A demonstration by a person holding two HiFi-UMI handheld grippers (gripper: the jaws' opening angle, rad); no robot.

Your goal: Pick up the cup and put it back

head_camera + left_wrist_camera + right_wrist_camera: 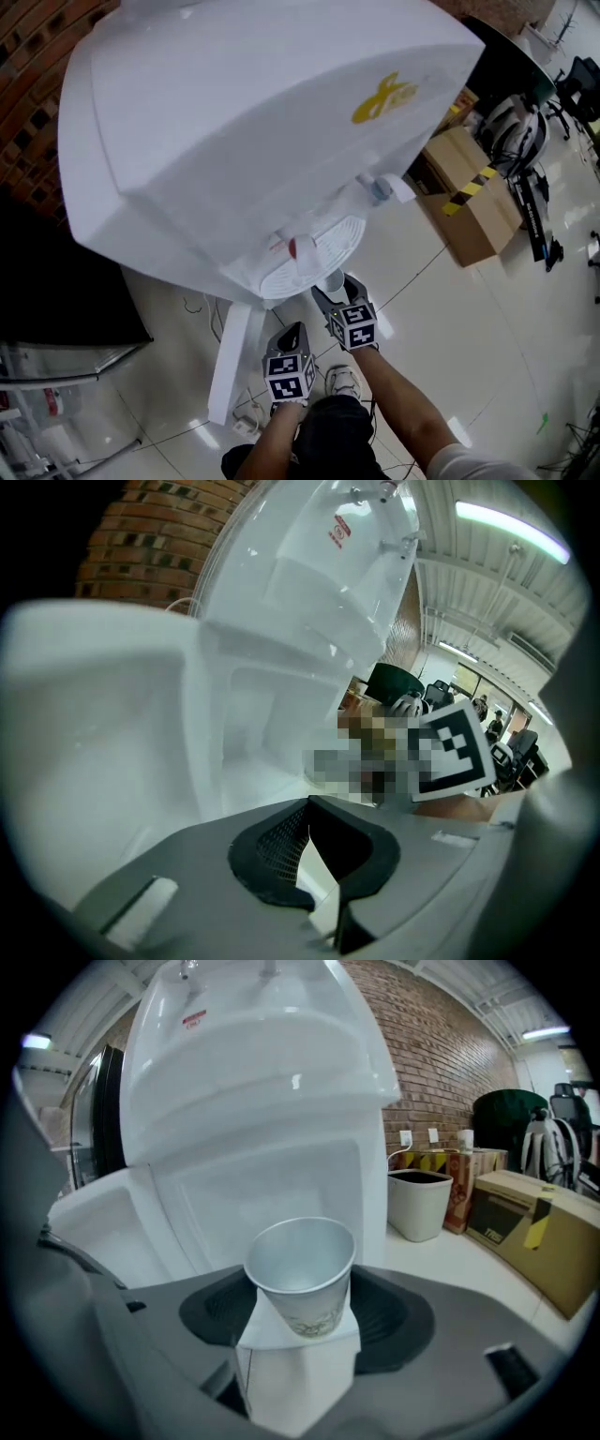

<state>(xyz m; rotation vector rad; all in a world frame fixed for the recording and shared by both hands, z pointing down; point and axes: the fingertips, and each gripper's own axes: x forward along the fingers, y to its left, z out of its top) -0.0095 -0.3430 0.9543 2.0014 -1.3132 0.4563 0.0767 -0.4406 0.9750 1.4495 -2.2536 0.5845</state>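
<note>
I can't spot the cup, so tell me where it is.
In the right gripper view the cup stands upright, clamped in the right gripper, just in front of the white water dispenser.

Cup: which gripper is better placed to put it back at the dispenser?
Right. The right gripper grips the paper cup upright between its jaws, facing the water dispenser. The left gripper has nothing between its jaws.
</note>
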